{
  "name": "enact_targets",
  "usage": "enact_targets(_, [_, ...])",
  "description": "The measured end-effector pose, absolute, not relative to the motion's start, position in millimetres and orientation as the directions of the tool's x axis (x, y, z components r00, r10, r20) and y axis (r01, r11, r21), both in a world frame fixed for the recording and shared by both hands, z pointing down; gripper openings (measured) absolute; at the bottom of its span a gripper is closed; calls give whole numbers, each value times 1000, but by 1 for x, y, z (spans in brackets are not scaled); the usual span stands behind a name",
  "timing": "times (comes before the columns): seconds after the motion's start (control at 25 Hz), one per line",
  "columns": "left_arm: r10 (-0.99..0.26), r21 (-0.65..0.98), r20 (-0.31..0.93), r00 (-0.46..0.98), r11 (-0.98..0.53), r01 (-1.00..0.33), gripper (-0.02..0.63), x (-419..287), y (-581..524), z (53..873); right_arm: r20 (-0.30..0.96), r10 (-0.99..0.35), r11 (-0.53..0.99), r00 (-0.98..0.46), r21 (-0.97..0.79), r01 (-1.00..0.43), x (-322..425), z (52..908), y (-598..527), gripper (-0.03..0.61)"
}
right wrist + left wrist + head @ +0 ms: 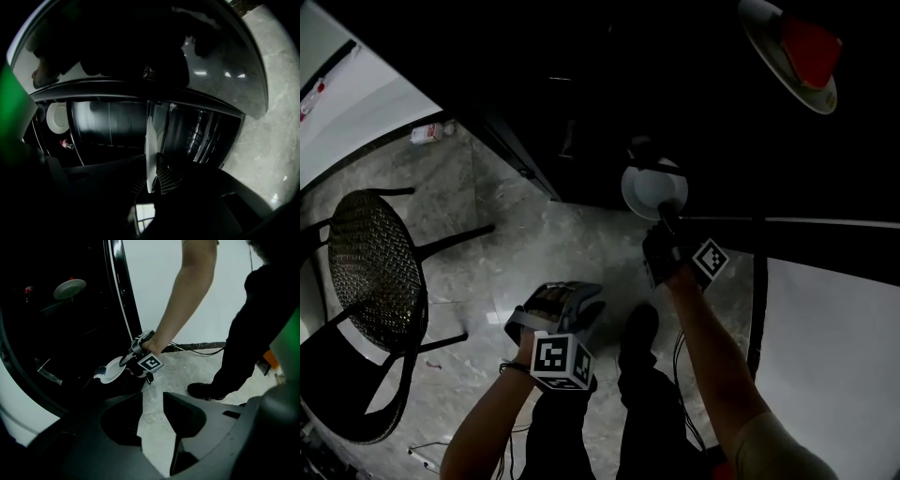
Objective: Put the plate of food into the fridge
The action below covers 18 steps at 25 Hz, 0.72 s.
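One plate [149, 140] sits edge-on in right tool [152, 180]; head view shows it round.

Dim pics, fridge interior v. dark, fisheye warp at edges.

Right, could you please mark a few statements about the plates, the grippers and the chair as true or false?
The right gripper is shut on a white plate: true.
The left gripper grips that plate too: false, its jaws stand apart, empty.
A chair stands on the floor: true.
The held plate is the only plate in view: false, a second plate with red food sits inside the fridge.
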<state>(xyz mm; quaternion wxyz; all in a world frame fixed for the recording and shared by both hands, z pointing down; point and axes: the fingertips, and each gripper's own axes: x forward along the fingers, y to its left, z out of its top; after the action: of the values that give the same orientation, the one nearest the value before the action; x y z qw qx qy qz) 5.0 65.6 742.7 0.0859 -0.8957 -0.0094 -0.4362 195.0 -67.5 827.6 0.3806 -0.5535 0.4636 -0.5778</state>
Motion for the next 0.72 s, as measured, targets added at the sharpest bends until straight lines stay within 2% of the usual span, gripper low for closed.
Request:
enact_targets(0.36, [-54, -139, 789, 612, -986, 92, 141, 1, 69, 755, 298, -949, -286, -104, -951, -115, 199, 836, -75, 41])
enact_targets(0.72, [-67, -185, 763, 643, -976, 118, 141, 31, 45, 757, 301, -949, -286, -92, -947, -147, 206, 838, -79, 41])
